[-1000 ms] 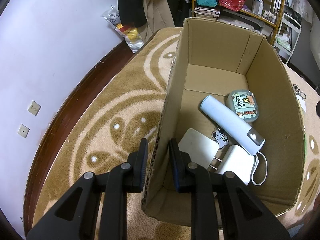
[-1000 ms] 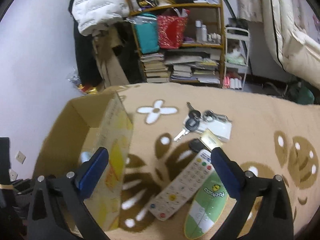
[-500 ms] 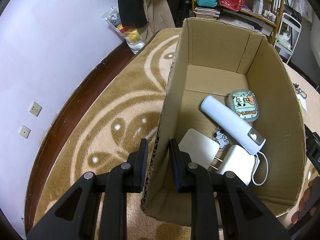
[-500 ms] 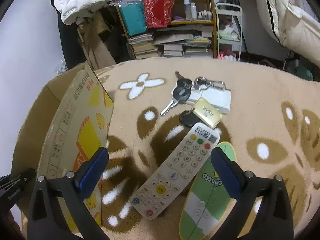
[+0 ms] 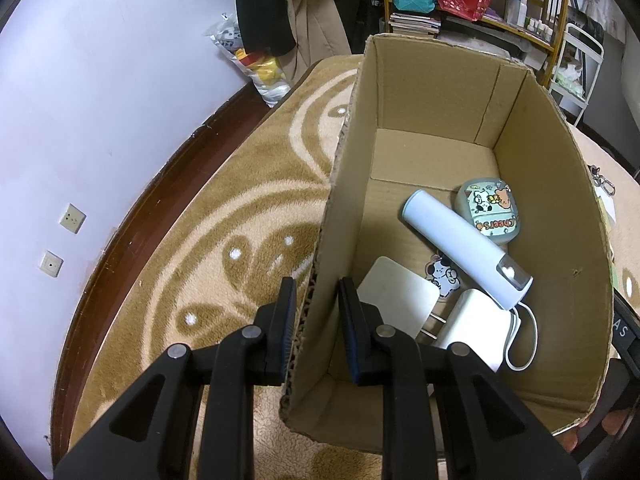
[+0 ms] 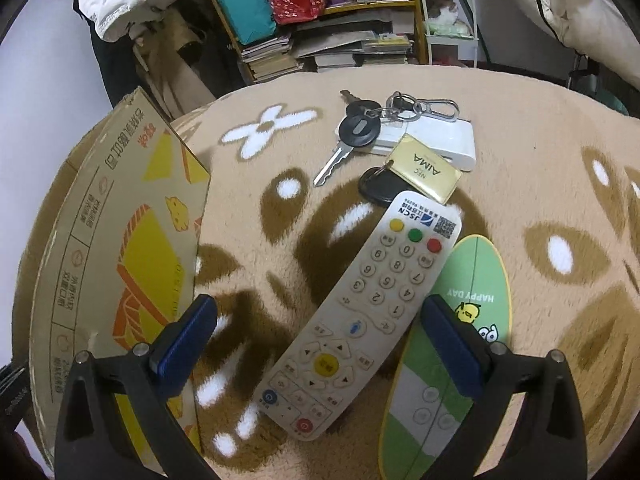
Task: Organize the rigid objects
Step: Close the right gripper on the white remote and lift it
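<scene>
A cardboard box [image 5: 560, 216] stands on the patterned rug. Inside lie a pale blue tube-shaped device [image 5: 460, 248], a cartoon-printed case [image 5: 488, 210], a white square pad [image 5: 394, 300] and a white adapter with its cable [image 5: 472, 328]. My left gripper [image 5: 316, 320] is shut on the box's left wall, one finger outside and one inside. The right wrist view shows a white remote control [image 6: 360, 312] lying on the rug beside the box [image 6: 120, 260]. My right gripper [image 6: 318, 320] hangs open just over the remote, a finger on each side.
A green oval "HAPPY DAY" item [image 6: 452, 360] lies partly under the remote's right edge. Keys [image 6: 356, 132], a gold tag [image 6: 426, 168] and a flat white box [image 6: 444, 140] lie beyond it. Shelves [image 6: 340, 20] and clothes stand behind. A hand [image 5: 612, 428] shows by the box's near right corner.
My right gripper has come down and forward over the remote, which now sits between its open fingers. The left gripper and the box have stayed put.
</scene>
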Action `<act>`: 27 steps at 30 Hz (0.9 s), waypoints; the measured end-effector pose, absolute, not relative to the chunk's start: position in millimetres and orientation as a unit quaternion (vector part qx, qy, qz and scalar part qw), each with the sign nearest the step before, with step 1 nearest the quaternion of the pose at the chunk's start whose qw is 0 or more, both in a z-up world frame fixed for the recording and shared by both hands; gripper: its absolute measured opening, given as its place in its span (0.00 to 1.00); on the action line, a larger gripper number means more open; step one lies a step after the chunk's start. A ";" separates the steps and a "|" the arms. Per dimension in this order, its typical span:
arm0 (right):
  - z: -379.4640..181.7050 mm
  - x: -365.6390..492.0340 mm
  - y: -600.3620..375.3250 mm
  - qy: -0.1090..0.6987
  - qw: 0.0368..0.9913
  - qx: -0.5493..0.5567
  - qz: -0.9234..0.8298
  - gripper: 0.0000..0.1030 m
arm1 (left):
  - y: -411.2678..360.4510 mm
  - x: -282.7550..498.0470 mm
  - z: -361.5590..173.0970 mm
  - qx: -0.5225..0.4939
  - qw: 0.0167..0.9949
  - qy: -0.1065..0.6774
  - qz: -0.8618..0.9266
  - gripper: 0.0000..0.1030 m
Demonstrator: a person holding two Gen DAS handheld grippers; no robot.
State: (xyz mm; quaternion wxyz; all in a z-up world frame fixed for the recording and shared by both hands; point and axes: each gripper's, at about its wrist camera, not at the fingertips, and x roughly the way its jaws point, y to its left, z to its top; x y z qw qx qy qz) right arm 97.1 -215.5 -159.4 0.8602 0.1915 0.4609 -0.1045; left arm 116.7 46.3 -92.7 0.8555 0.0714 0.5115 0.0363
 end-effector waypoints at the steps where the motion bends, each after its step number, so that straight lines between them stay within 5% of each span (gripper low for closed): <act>1: -159.7 98.3 -214.8 0.461 0.861 0.189 -0.105 1.00 | 46.7 116.8 -92.4 0.071 0.856 0.512 0.036 0.20; 4: -161.2 101.0 -211.4 0.462 0.863 0.173 -0.108 0.97 | 45.9 116.6 -92.7 0.072 0.856 0.511 0.036 0.20; 8: -164.6 102.3 -211.2 0.476 0.856 0.172 -0.108 0.77 | 46.0 116.8 -92.6 0.071 0.856 0.511 0.036 0.20; 12: -169.0 103.8 -203.2 0.488 0.854 0.141 -0.109 0.75 | 45.8 116.7 -92.7 0.072 0.856 0.511 0.036 0.20; 17: -164.7 99.6 -207.5 0.486 0.853 0.136 -0.134 0.46 | 46.7 116.6 -92.9 0.069 0.856 0.512 0.035 0.20; 27: -144.8 88.0 -208.8 0.452 0.871 0.140 -0.131 0.42 | 49.3 114.7 -92.1 0.069 0.857 0.510 0.035 0.20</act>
